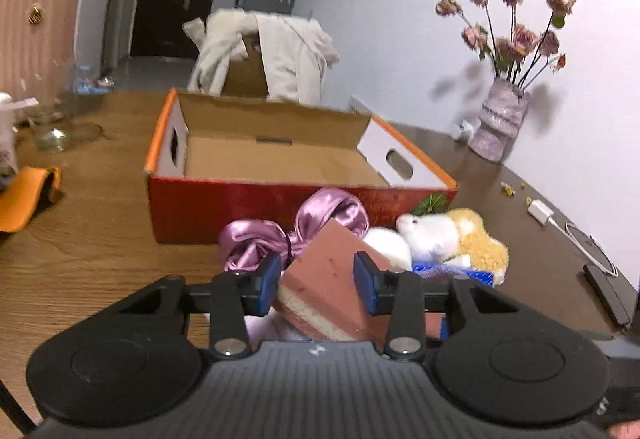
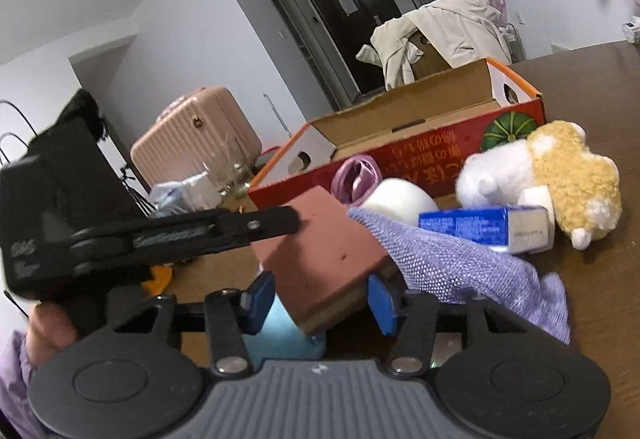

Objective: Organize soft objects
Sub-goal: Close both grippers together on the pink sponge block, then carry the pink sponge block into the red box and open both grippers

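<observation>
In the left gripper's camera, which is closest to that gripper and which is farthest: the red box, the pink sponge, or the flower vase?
1. Pink sponge: between the left gripper fingers.
2. Red box: just behind the pile, centre.
3. Flower vase: far right, by the wall.

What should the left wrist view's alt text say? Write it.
The left gripper clamps a reddish sponge block over a wooden table. Behind it sit pink satin fabric, a plush toy and an open, empty red box.

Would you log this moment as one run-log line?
left gripper: shut on sponge | right gripper: around sponge, contact unclear | box: empty
</observation>
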### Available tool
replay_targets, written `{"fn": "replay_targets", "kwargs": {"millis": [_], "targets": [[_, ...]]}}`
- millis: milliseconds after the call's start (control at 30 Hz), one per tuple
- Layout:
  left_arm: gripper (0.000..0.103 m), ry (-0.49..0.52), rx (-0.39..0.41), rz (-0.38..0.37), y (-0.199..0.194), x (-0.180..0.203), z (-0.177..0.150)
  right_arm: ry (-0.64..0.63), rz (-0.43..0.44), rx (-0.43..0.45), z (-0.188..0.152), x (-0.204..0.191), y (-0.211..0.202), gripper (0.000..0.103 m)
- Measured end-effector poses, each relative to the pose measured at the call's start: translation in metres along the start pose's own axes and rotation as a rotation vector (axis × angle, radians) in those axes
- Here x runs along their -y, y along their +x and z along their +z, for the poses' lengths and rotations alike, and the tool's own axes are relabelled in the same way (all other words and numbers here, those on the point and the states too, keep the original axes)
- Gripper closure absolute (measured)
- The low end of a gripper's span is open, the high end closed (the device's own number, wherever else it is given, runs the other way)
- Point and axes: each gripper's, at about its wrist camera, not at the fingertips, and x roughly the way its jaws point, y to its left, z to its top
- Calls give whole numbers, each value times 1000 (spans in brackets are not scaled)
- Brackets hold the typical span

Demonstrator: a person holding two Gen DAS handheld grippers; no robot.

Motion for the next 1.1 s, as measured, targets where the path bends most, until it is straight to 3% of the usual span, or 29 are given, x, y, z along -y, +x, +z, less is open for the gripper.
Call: {"fn": "replay_targets", "kwargs": {"millis": [133, 233, 367, 600, 700, 867, 967, 1067, 1100], "targets": [[64, -26, 84, -5, -54, 5, -6, -78, 55, 34, 1, -21, -27, 54], [64, -52, 124, 12, -93, 11, -29, -128, 89, 22, -9, -40, -48, 54], [64, -130, 65, 51, -116, 19, -70, -155, 71, -56, -30, -54, -56, 53], [63, -128, -40, 76, -138, 31, -135, -143, 45, -155, -72, -57, -70, 53], [40, -152, -30, 109, -142, 23, -146, -120, 38, -170, -92, -54, -72, 51], [38, -167, 6, 131, -149, 13, -145, -81, 25, -132, -98, -48, -77, 48], [46, -242, -36, 82, -140, 2, -141, -40, 30, -109, -95, -41, -78, 48], [64, -281, -52, 12, -134, -2, -139, 21, 61, -125, -93, -33, -72, 54], [78, -280, -51, -8, -135, -1, -138, 29, 56, -127, -93, -32, -71, 56]]}}
